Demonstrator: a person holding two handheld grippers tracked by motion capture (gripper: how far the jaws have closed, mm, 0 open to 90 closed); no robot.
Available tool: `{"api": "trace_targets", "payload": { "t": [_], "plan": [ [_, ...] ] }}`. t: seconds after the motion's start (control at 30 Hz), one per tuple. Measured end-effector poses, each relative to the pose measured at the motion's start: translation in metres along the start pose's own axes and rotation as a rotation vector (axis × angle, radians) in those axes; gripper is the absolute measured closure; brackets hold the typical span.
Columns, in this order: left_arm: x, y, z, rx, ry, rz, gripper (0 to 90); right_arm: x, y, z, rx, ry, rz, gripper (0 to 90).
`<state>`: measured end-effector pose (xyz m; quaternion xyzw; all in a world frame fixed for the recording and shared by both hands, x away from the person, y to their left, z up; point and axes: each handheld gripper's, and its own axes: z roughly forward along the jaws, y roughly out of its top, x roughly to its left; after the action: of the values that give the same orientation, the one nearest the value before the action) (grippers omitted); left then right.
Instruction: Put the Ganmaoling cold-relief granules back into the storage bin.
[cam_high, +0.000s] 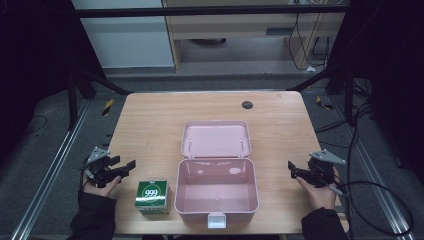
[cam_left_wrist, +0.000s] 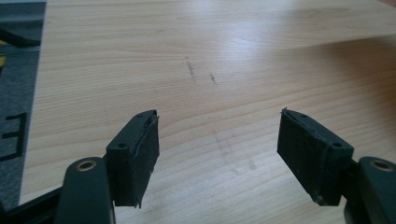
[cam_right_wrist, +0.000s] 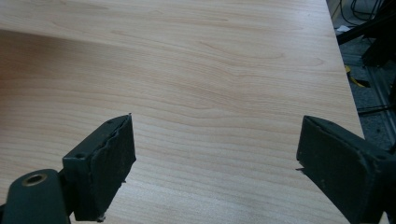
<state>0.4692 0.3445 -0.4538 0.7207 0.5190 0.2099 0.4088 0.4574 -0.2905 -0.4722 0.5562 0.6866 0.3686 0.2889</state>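
Nothing looks started: the pink plastic box sits with its lid thrown back and its tub empty, the small green-and-white carton rests untouched just beside it at nine o'clock, and the left gripper and right gripper flank them, jaws spread and holding nothing.

My two forearms come in wearing dark sleeves. The left gripper I hold is black, with a grey three-cornered plate on top and a thin black cable trailing off it. The right gripper matches it, plate and all, its cable looping away to the right. On both, each black jaw ends in a rectangular pad with ragged edges, fixed by a small screw, with a brass-ringed hole further back.
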Motion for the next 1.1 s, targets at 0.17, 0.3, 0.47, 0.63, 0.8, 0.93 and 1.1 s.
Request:
{"api": "trace_targets", "payload": {
  "t": [0.17,0.3,0.47,0.63,0.8,0.93,1.1],
  "plan": [
    [-0.003,0.005,-0.005,-0.007,-0.053,0.021,29.9,-0.001,0.000,-0.001,-0.005,-0.002,-0.007,11.7],
    [-0.008,0.009,-0.006,0.011,-0.114,0.047,29.6,0.000,-0.002,0.000,-0.002,-0.005,-0.022,11.5],
    [-0.014,0.015,-0.009,0.024,-0.188,0.108,30.2,0.000,-0.003,0.001,-0.006,-0.009,-0.041,10.7],
    [-0.020,0.021,-0.011,0.044,-0.224,0.164,30.2,0.000,-0.003,0.002,-0.007,-0.019,-0.050,10.6],
    [-0.025,0.027,-0.012,0.066,-0.244,0.232,30.1,0.000,-0.004,0.002,-0.004,-0.027,-0.060,10.3],
    [-0.025,0.032,-0.016,0.088,-0.269,0.270,29.8,0.000,-0.005,0.002,0.002,-0.026,-0.058,9.8],
    [-0.026,0.041,-0.024,0.119,-0.296,0.341,28.1,0.001,-0.006,0.003,0.009,-0.027,-0.070,9.3]
  ]
}}
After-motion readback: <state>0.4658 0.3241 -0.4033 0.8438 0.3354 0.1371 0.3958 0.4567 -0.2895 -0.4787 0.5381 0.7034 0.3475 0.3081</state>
